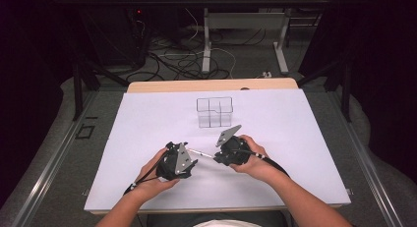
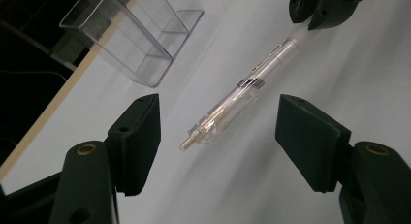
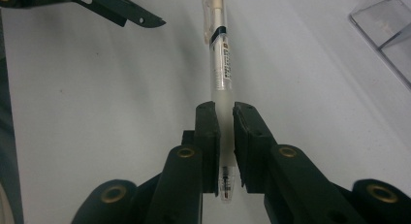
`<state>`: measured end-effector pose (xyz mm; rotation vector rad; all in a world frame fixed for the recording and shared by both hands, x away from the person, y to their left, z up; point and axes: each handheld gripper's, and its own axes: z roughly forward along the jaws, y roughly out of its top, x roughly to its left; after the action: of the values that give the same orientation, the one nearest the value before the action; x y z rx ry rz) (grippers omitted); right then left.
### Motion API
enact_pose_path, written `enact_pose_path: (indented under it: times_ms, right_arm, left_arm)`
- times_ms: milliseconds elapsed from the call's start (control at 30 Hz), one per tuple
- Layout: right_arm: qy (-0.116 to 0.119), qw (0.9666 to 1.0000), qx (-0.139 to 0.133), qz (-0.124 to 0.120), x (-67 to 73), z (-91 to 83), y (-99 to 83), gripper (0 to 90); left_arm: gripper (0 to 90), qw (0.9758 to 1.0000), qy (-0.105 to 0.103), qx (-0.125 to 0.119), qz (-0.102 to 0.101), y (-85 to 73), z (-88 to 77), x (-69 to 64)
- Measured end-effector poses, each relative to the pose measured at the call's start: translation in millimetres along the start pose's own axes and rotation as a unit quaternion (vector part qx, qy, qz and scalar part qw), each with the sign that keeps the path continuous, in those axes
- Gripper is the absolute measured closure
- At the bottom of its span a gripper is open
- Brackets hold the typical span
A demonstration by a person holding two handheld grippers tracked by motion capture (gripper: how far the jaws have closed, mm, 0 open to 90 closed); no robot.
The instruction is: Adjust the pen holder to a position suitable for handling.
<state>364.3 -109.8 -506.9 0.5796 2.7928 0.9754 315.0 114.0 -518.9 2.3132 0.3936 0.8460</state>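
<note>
Over on the left, the left hand-held gripper (image 1: pixel 189 160) sits low over the white bench (image 1: pixel 147 119), the person's left hand (image 1: pixel 155 175) wrapped round its body, forearm coming up from the near edge. Its jaws stand apart, with the clicker end of the clear pen (image 2: pixel 242 95) between them and not touching either pad (image 2: pixel 140 136); clean bench shows on both sides of the barrel. Moving across, the pen hangs level above the sheet, bridging the two tools. At the right, the right hand-held gripper (image 3: pixel 225 122) is clamped on the pen's frosted grip section, tip poking out behind the pads, right hand (image 1: pixel 253 158) tilted inward towards the other tool. Beyond both, near the middle of the bench towards the far edge, stands a clear plastic organiser (image 1: pixel 214 111) with compartments, well apart from the pen and blocking nothing. Open white surface lies left, right and in front; a wooden strip (image 1: pixel 211 84) marks the far edge.
</note>
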Motion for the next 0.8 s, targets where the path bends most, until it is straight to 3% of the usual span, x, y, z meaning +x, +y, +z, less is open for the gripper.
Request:
enact_pose_path:
  times_ms: [367,433,533,667,700,733,800]
  right_arm:
    - [0.015,0.9998,0.002,0.014,1.9,0.8,2.5,80.9]
    - [0.017,0.9997,0.004,0.014,2.6,0.3,3.3,80.9]
    - [0.022,0.9996,0.005,0.018,4.0,1.2,4.5,80.9]
    - [0.025,0.9996,0.004,0.016,4.7,1.6,5.6,80.9]
    - [0.028,0.9994,0.007,0.018,6.0,1.2,6.7,80.9]
    - [0.029,0.9994,0.003,0.016,5.8,2.1,7.2,80.9]
    - [0.031,0.9993,0.004,0.018,7.1,3.0,9.1,80.9]
  left_arm:
    - [39.3,0.9981,0.006,0.002,0.062,5.0,0.2,-10.9]
    - [41.1,0.9958,0.007,0.006,0.091,5.9,0.9,-14.3]
    - [44.2,0.9943,0.014,0.011,0.105,6.3,1.6,-17.1]
    - [47.4,0.9904,0.019,0.02,0.136,7.2,2.3,-21.2]
    - [50.3,0.9885,0.018,0.025,0.148,7.2,2.8,-23.1]
    - [51.7,0.9885,0.018,0.025,0.148,7.2,2.8,-23.1]
    - [53.9,0.9861,0.015,0.03,0.163,6.5,4.2,-26.4]
